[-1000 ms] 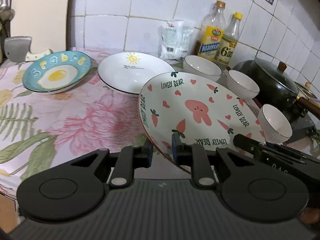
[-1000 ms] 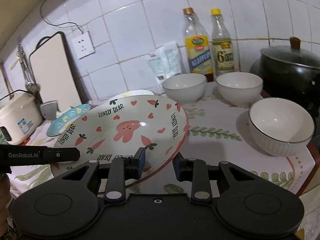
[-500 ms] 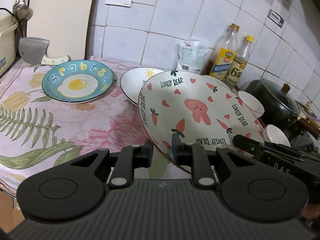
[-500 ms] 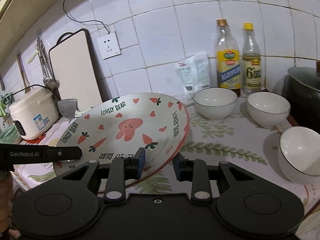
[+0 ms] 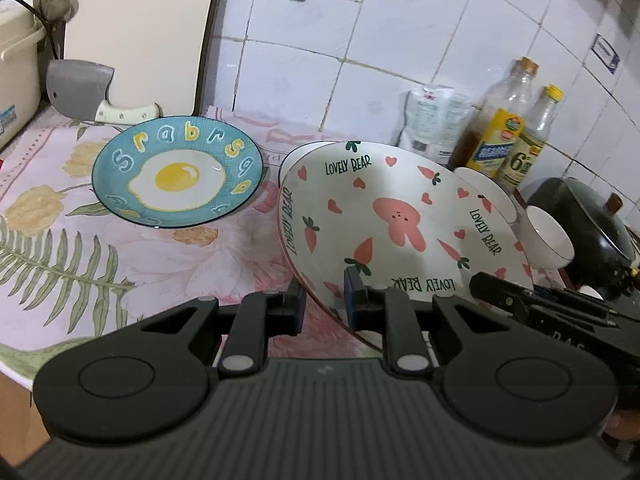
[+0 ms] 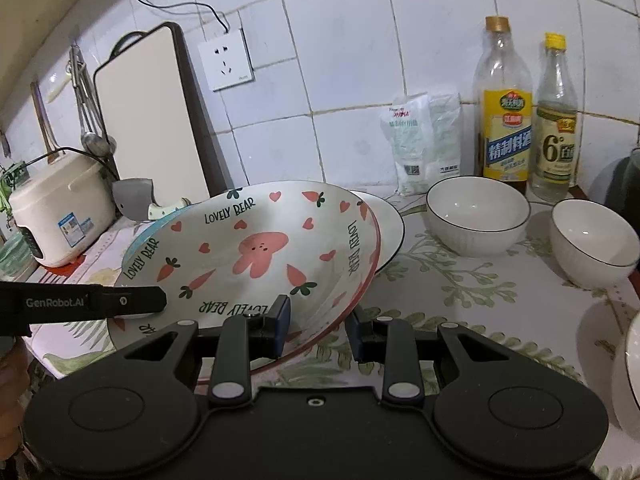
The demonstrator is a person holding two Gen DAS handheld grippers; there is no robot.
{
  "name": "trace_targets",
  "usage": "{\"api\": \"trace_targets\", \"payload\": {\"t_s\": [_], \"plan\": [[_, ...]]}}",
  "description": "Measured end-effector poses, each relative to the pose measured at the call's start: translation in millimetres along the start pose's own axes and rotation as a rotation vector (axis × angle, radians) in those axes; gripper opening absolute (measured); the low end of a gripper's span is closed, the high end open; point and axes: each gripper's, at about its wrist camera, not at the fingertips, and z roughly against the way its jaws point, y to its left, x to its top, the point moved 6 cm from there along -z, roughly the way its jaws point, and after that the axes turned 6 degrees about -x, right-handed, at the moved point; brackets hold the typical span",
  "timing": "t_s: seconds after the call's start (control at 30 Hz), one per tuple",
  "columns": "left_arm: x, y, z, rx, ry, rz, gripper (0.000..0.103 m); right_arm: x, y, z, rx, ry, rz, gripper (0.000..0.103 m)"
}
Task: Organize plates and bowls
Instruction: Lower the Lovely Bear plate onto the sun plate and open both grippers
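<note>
Both grippers (image 5: 323,300) (image 6: 318,326) clamp bear plate (image 5: 400,232); egg plate (image 5: 178,172) fully visible left view only.

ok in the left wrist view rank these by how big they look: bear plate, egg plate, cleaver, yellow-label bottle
1. bear plate, though it is nearest the camera, which inflates it
2. egg plate
3. cleaver and yellow-label bottle look about alike, so I would not rank them; both sit far back
</note>
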Motion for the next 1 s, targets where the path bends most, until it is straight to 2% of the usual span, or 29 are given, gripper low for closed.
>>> {"api": "trace_targets", "payload": {"t_s": [0.5,0.8,1.0], "plan": [[19,10,-69,-0.008,0.082,0.047,0.018,18,-17,-56,-0.043,0.089,-0.026,0.035],[25,9,-82,0.018,0.112,0.031,0.018,21,-19,-73,-0.047,0.132,-0.031,0.035],[28,2,-90,0.047,0.127,0.001,0.021,25,-21,-80,-0.080,0.145,-0.030,0.035]]}}
